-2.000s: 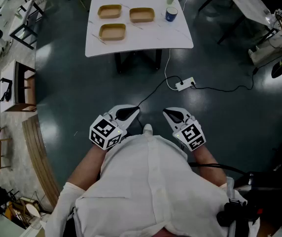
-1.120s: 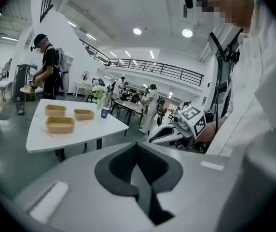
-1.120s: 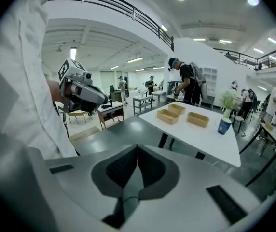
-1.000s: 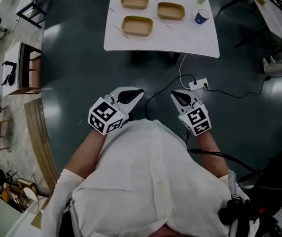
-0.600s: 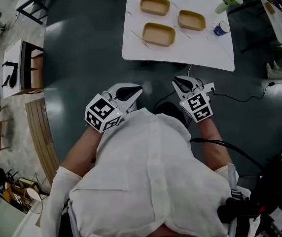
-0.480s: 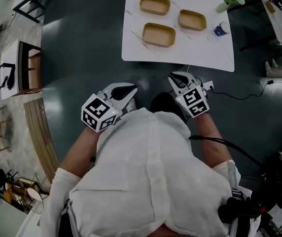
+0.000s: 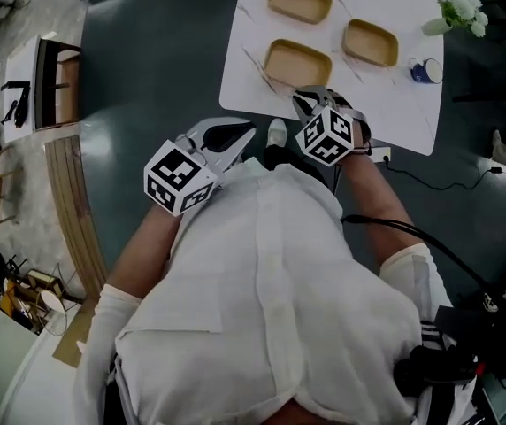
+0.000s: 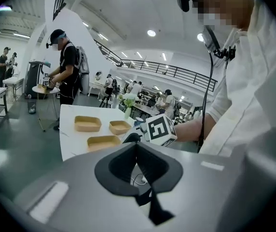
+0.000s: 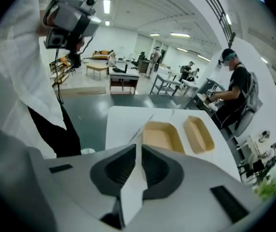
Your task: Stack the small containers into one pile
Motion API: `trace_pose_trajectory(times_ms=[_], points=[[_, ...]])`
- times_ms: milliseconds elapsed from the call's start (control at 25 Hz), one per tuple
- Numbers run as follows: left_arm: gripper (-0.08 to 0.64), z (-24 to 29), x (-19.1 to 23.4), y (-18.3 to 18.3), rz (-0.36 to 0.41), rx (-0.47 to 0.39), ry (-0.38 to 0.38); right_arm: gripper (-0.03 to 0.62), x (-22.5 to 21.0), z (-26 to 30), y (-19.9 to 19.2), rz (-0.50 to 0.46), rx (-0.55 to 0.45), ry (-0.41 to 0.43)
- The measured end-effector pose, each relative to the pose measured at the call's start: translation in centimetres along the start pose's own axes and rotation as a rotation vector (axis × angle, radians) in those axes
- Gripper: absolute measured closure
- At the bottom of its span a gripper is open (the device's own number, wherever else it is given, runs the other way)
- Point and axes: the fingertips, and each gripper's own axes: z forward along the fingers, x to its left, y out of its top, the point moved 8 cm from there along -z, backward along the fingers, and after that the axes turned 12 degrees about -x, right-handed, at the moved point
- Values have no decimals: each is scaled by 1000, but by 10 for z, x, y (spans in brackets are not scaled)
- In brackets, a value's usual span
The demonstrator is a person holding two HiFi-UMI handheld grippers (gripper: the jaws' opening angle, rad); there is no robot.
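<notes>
Head view: three small containers [image 7: 298, 62] sit apart on the white table [image 7: 386, 96], none stacked yet. Right gripper [image 7: 302, 102] hangs over the table's near edge, left gripper [image 7: 240, 136] just short of it, both pinched closed with nothing in them

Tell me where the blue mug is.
Head view, upper right: the blue mug stands on the white table, right of the rightmost tan tray, below the flower vase.
</notes>
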Motion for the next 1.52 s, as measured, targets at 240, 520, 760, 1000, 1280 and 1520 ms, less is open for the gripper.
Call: trace_pose_trajectory(times_ms=[240, 520, 760, 1000, 1280, 1520], points=[[552, 29, 22, 23, 1, -23, 52, 563, -15, 35, -12, -108, 64, 104], [552, 33, 48, 34, 6, 5, -16, 520, -15, 61, -15, -99, 127, 108], [552, 17, 71, 50, 45, 13, -63, 570, -14, 74, -13, -90, 192, 81], [552, 6, 97, 57, 43, 17, -85, 574, -14, 63, -2, -81, 174, 62], [552, 12, 105, 63, 22, 4, -156, 575, -17, 29, 14, -103, 147, 35], [553, 31, 99, 67, 25, -2, -202, 575, -39, -14, -1, -130, 119, -12]])
